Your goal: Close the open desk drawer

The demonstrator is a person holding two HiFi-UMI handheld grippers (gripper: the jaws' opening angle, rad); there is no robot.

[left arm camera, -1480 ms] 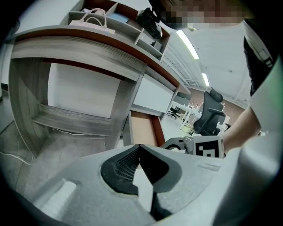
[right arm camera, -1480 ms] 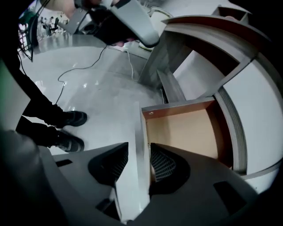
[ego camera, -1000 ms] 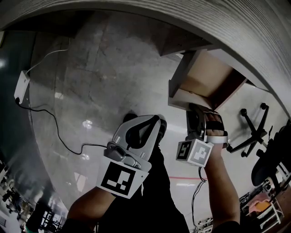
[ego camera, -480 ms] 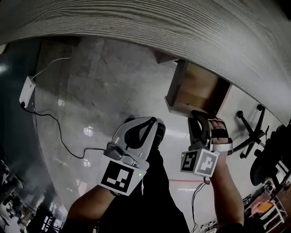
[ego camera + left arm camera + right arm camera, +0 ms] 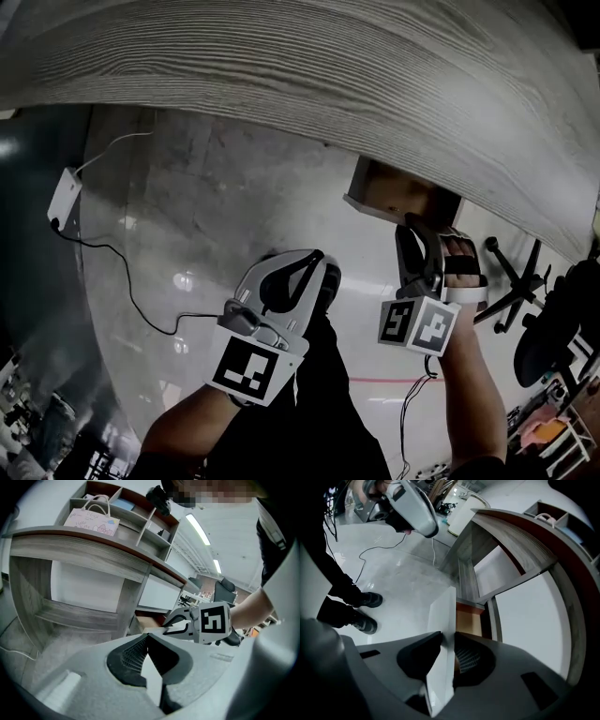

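Note:
The wooden drawer (image 5: 403,192) sticks out from under the grey desk top (image 5: 328,84), with only a short part of its brown inside showing. My right gripper (image 5: 412,220) is at its front edge. In the right gripper view the pale drawer front (image 5: 443,616) stands edge-on between the jaws of the right gripper (image 5: 447,637). These jaws have just been opening and no longer clamp the panel. My left gripper (image 5: 323,258) hangs to the left over the floor, shut and empty; its tips (image 5: 147,634) meet. From there the right gripper (image 5: 187,623) shows at the drawer (image 5: 150,620).
A white power adapter (image 5: 64,197) and its cable (image 5: 122,281) lie on the polished floor at left. An office chair's star base (image 5: 511,272) stands to the right of the drawer. The person's black shoes (image 5: 365,599) are below. A paper bag (image 5: 91,520) sits on the desk's shelf.
The desk top now covers more of the head view and far less of the drawer's inside shows. The right gripper stayed at the drawer front and rose in the picture. The left gripper hardly shifted.

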